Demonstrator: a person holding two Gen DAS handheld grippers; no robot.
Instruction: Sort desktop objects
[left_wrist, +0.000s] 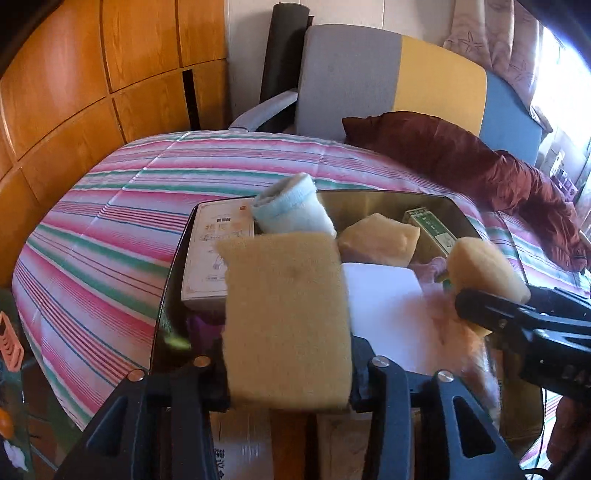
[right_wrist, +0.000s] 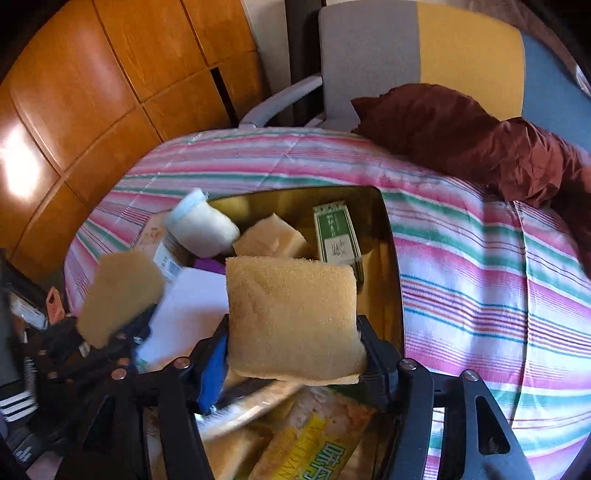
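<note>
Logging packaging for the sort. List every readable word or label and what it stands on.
Yellow snack packet: large Chinese characters and Latin capitals, cut off by the frame, not readable whole.
Green box: print too small to read.
White box: red and grey print, blurred.
Cardboard below: Chinese print, blurred.

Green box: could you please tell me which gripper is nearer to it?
Right. The right gripper, gripping a sponge, is just short of the green box; the left gripper is farther left.

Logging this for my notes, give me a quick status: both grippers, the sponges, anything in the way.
Left gripper has a yellow sponge between its jaws. Right gripper likewise, second sponge. Both over the dark bin, already crowded: third sponge, green box, rolled towel.
</note>
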